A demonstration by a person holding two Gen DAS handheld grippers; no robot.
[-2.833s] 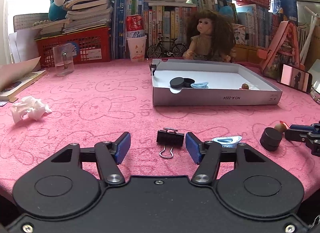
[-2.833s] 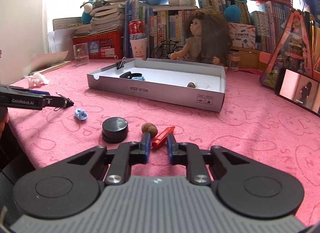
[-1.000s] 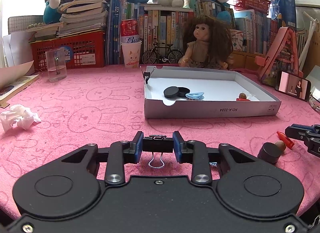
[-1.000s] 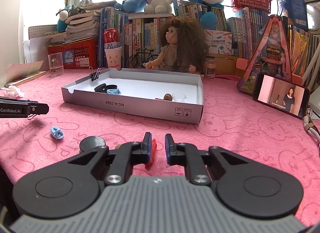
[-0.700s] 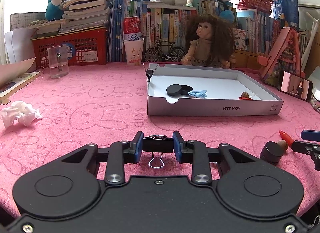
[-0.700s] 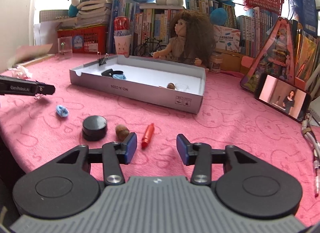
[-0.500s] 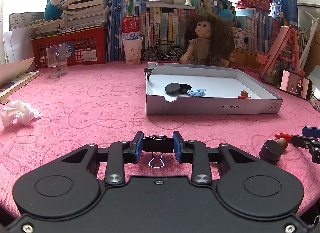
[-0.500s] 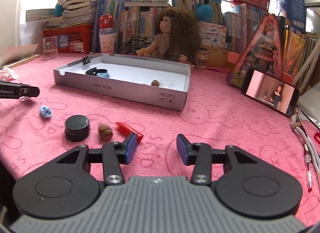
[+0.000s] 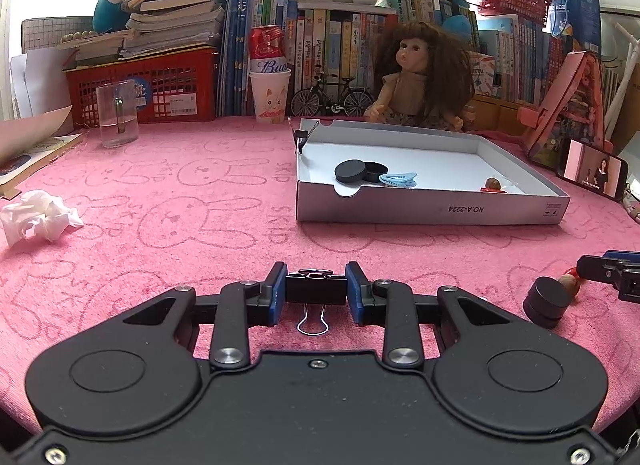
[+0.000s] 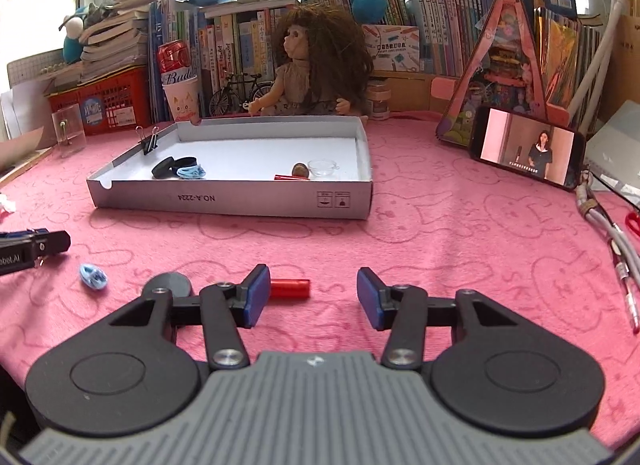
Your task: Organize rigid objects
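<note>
Because the task is to gather the loose rigid items into one container, the white cardboard tray (image 9: 432, 211) sits open-topped at the far centre of the pink cloth (image 9: 160, 225), and it already holds a black round lid (image 9: 351, 171), a blue hair clip (image 9: 398, 179), a nut (image 10: 300, 170), a small clear dish (image 10: 324, 167) and a red stick, with a binder clip pinched onto its far left wall. The left gripper (image 9: 316, 295) is clamped on a black binder clip (image 9: 316, 291): both blue pads press the clip's flat sides, so the wire handles hang free, one towards the camera and one away, and the clip rides just above the cloth, near and left of the tray. The right gripper (image 10: 308, 297) has its jaws parted and opening, with nothing pressed between them. A red cylindrical piece (image 10: 290, 288) lies on the cloth crosswise, beside the tip of the left pad and just beyond it, reaching partly across the mouth of the gap; as judged, it needs the jaws wide and advanced before it can be taken. Further left lie a black round puck (image 10: 168, 284), partly hidden by the gripper body, and a blue clip (image 10: 93, 276), both well short of the tray. In the left wrist view a nut (image 9: 569, 287) rests touching the puck.
</note>
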